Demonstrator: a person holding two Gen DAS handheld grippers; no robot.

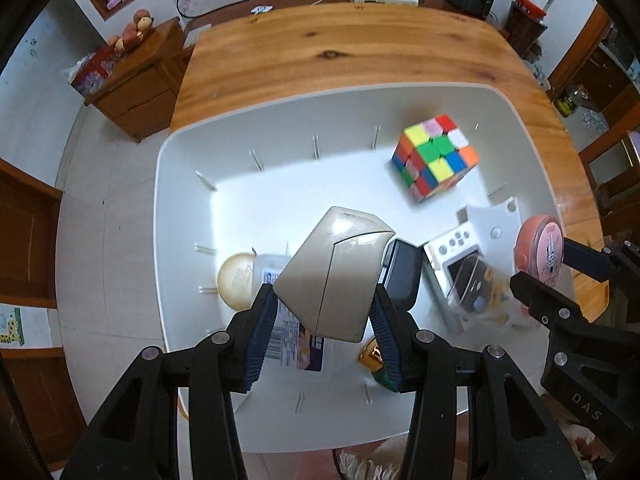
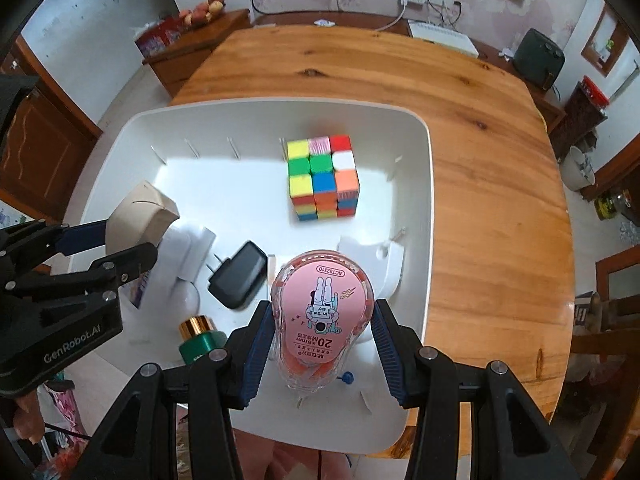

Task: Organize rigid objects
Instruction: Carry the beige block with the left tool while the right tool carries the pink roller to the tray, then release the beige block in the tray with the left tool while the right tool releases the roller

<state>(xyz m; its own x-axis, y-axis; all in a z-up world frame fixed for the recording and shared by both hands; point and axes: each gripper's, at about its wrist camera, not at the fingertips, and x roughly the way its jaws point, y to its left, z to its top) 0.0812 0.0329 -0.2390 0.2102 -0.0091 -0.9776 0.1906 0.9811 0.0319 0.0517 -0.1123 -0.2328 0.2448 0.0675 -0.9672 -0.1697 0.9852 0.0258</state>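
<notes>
Left gripper (image 1: 326, 316) clamped on beige box (image 1: 334, 276), right gripper (image 2: 324, 340) clamped on pink tape dispenser (image 2: 322, 316). Both held above white bin (image 2: 426, 216) on table (image 2: 500, 200); puzzle cube (image 2: 322, 176) sits inside.

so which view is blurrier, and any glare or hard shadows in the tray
Left wrist view: the cube and white toy are motion-smeared, glare sits on the beige piece in the left claw, and a hard shadow edge crosses the tray. Right wrist view: sharper; the correction tape label is readable.
</notes>
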